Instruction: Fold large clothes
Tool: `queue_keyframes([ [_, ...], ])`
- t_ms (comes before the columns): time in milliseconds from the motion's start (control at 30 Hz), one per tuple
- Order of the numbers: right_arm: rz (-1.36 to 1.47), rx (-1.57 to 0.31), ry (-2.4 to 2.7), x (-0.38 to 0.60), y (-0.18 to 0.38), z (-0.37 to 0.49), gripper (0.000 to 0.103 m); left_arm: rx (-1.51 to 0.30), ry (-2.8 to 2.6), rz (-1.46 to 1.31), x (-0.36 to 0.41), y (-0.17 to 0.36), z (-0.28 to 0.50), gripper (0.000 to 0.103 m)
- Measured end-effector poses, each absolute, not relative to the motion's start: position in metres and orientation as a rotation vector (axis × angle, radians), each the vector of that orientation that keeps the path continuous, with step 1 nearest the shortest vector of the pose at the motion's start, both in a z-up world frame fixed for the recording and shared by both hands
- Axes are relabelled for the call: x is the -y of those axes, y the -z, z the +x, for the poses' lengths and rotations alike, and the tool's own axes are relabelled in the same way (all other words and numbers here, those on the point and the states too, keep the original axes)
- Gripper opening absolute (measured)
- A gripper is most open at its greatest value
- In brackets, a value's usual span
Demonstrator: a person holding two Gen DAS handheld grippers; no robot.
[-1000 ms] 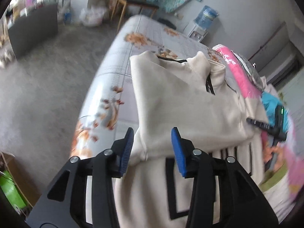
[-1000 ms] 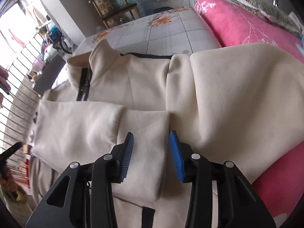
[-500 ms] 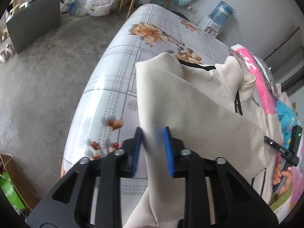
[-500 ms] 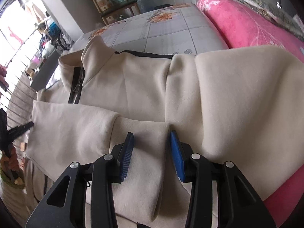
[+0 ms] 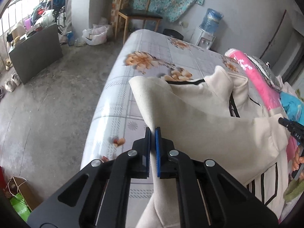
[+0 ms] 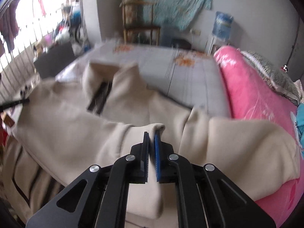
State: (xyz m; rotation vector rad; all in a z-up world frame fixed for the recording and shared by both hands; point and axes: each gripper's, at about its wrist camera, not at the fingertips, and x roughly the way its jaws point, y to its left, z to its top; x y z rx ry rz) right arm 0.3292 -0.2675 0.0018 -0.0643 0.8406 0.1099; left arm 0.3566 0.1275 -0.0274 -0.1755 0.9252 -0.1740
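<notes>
A cream zip-up jacket (image 5: 205,119) with black trim lies on a bed with a floral grey sheet (image 5: 152,57). My left gripper (image 5: 153,131) is shut on the jacket's left folded edge, the cloth pinched between its pads. In the right wrist view the same jacket (image 6: 76,114) spreads across the bed, its collar and black zip (image 6: 99,98) at the back. My right gripper (image 6: 151,135) is shut on the end of a folded sleeve (image 6: 140,131), raised a little off the body. The other gripper's black tip (image 5: 290,126) shows at the right edge, with fingers of a hand (image 5: 297,161) below it.
A pink quilt (image 6: 252,98) and a grey pillow (image 6: 271,72) lie along the bed's right side. Beyond the bed stand a wooden chair (image 5: 138,17), a water dispenser (image 5: 209,28) and a dark cabinet (image 5: 36,51). Bare concrete floor (image 5: 47,114) lies left of the bed.
Both grippers went from open to shut on the jacket: the left on its folded edge, the right on the sleeve end. The right one has risen and tilted, lifting the sleeve.
</notes>
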Motion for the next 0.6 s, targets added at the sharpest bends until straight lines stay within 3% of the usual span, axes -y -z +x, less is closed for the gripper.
queue_keyframes([
  [333,-0.086,-0.917,-0.033,0.274,0.057,0.354,0.006,-0.997,0.150,-0.291,-0.142,0.062,0.367,0.005],
  [433,-0.082,-0.918,-0.016,0.275,0.057,0.357,0.007,-0.992,0.136,-0.285,-0.145,0.060,0.367,0.011],
  [600,0.037,-0.905,0.012,0.295,0.041,0.351,0.022,-0.928,0.099,-0.300,-0.158,0.039,0.356,0.017],
])
